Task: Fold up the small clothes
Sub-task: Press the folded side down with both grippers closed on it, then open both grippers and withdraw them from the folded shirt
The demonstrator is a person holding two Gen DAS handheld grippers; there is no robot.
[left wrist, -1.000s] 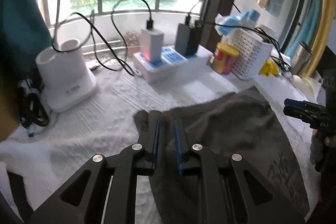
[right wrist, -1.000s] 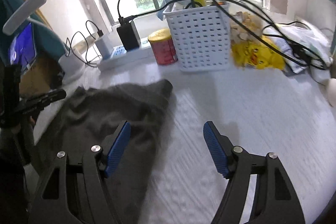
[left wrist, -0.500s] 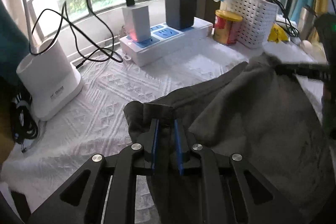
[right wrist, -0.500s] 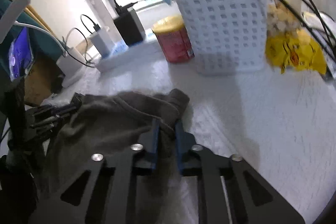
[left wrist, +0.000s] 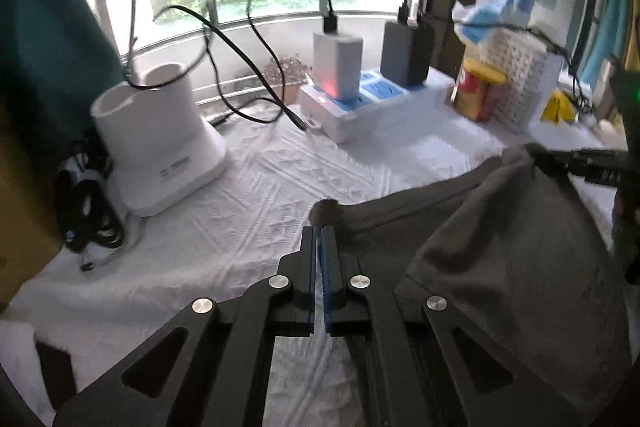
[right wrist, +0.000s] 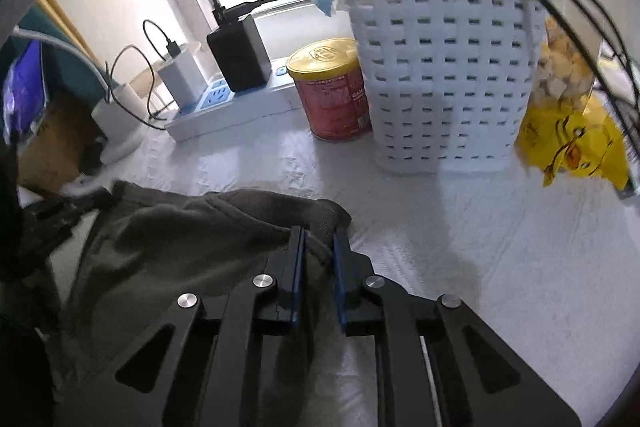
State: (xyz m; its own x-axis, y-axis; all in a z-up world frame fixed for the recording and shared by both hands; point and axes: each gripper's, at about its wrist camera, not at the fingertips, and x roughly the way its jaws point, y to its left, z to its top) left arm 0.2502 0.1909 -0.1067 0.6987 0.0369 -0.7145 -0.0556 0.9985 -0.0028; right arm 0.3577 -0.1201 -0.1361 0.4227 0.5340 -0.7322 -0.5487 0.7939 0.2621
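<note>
The right tongs [right wrist: 317, 239] have closed on the grey garment's [right wrist: 180, 239] corner, left tongs [left wrist: 322, 233] pinching its other corner

Right hand-held gripper [right wrist: 317, 247]: a second ago jaws wide apart over bare worktop [right wrist: 460, 247] beside grey garment [right wrist: 192, 239]; now nearly closed, pinching garment corner nearest white basket [right wrist: 444, 75]. Basket and red can [right wrist: 334, 95] loom larger in its view.

Left hand-held gripper [left wrist: 321, 239]: jaws narrowly parted before, now fully together, opposite garment corner at their tips.

Garment: earlier flat; now that edge raised between both grippers, cloth drooping below.
</note>
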